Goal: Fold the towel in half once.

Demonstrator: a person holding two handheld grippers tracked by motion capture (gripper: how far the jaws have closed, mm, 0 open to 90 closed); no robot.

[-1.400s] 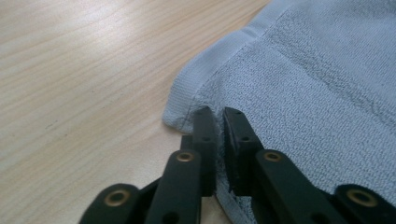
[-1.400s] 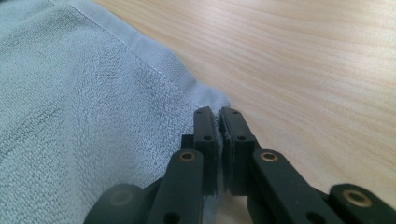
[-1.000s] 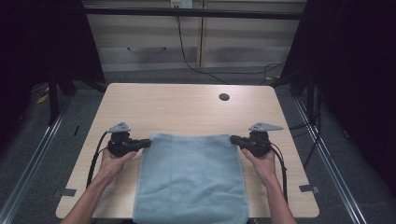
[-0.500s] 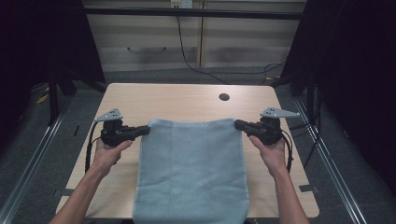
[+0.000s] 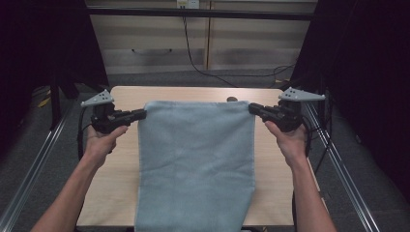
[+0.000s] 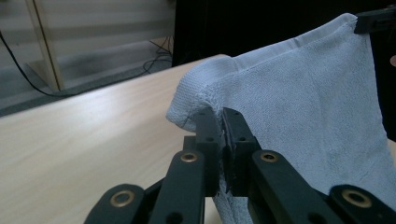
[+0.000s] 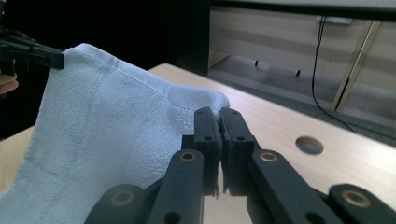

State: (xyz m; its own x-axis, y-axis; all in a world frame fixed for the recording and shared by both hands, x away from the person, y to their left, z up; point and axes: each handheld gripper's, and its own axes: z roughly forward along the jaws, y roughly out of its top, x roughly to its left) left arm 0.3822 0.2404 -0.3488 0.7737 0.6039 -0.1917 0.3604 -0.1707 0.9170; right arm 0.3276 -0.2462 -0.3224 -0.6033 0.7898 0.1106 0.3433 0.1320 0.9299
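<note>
Towel [image 5: 196, 159]: soft, light, limp terry, likely sags. Left gripper [image 5: 143, 114], right gripper [image 5: 251, 109] clamped on top corners; best hold there.

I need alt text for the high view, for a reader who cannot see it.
Two hand-held grippers, the left gripper and the right gripper, each pinch a top corner of a light blue towel, which hangs spread above a wooden table.

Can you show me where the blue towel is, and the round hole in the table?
towel [image 5: 196, 159], high view, middle of the hanging cloth.
round hole [image 7: 309, 144], right gripper view, centre of the opening in the tabletop.
</note>
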